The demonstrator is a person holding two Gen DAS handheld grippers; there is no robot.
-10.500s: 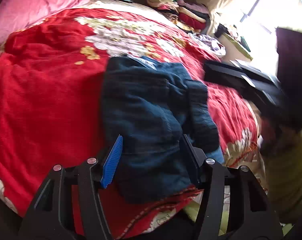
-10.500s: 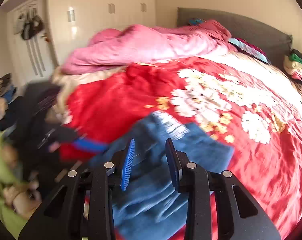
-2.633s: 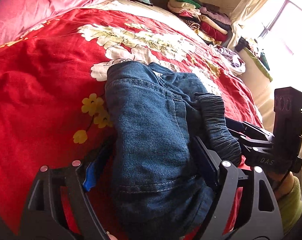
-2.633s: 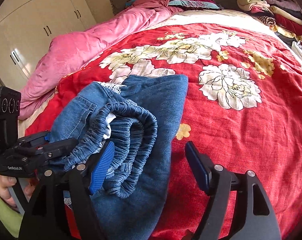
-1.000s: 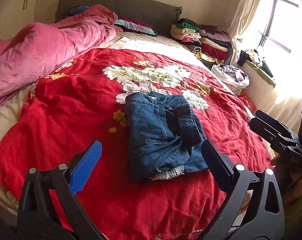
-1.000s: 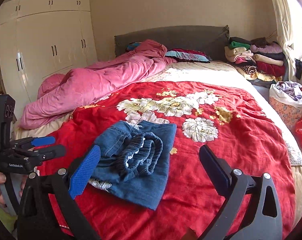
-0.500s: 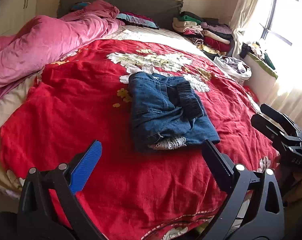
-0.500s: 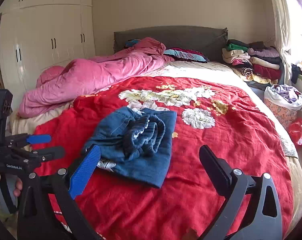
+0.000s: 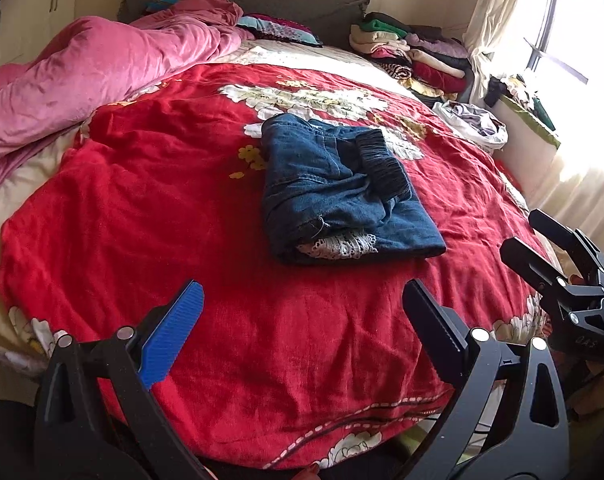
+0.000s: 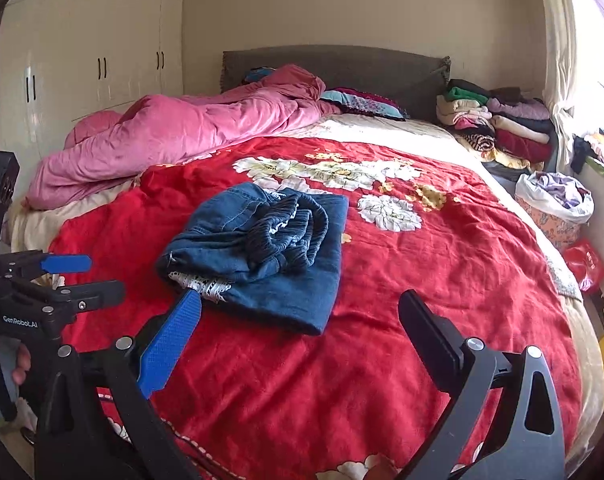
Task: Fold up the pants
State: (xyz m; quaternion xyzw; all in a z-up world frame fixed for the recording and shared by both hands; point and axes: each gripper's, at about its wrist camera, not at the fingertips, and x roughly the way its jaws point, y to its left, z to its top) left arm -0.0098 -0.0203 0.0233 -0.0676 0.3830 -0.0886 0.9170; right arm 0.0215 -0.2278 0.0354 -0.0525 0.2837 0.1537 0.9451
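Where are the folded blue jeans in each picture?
Left wrist view: the folded blue jeans lie near the middle, on the red blanket, beyond the open left claw.
Right wrist view: the jeans lie left of middle, just past the blue finger of the open right claw.
Shared landmark: the pink quilt lies at the back left in both.
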